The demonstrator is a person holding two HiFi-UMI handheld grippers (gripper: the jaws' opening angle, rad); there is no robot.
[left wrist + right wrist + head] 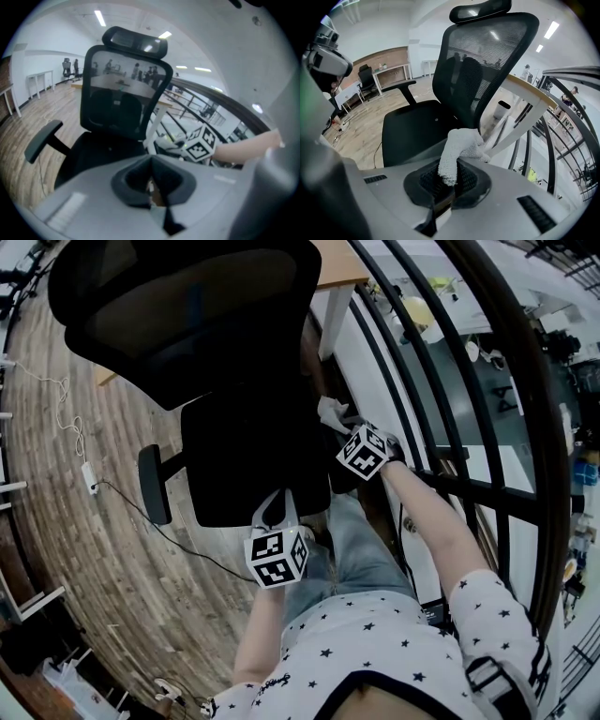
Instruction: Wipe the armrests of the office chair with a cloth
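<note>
Right gripper (447, 183): jaws clamped on bunched white cloth (459, 146), centre frame. Left gripper (152, 183): jaws together, empty. Office chair (417, 126) beyond; far armrest (401, 85) upper left. Likely risk: wiping drag pulls cloth free.

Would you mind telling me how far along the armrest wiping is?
Nothing is visibly done yet. In hand: the right gripper clamps a white knitted cloth beside the black mesh office chair. To do: its far black armrest sits untouched; the left gripper is shut, empty.
</note>
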